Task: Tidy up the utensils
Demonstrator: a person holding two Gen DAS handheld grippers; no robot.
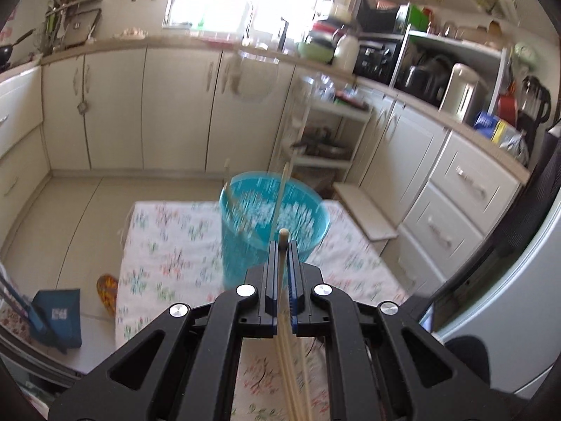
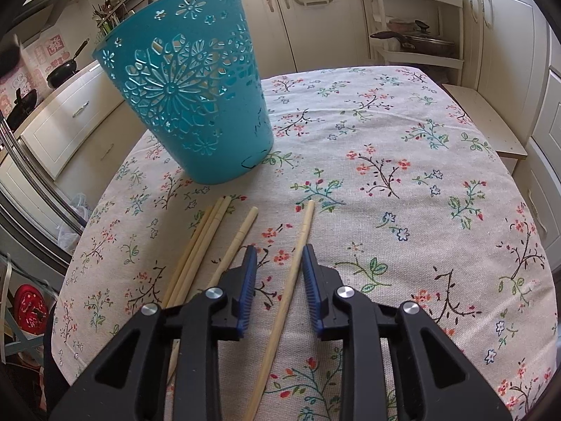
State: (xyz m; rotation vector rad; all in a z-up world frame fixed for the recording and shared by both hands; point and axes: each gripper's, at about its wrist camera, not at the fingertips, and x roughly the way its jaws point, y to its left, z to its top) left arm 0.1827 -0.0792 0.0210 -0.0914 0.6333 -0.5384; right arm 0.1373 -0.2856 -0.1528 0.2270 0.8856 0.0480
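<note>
In the left wrist view, my left gripper sits at lower centre, jaws clamped narrow on chopsticks; 1 rounded tip pokes out above the pads and the shafts run down to the bottom edge. Just beyond it, at centre frame, the teal basket stands blurred on the floral tablecloth.

In the right wrist view, the teal basket stands upright in the upper left on the floral tablecloth. Below it, at lower left, 3 loose chopsticks lie bunched on the cloth, a 4th just right of them. My right gripper at lower centre is partly open, holding nothing; a single chopstick lies between its pads, untouched.
</note>
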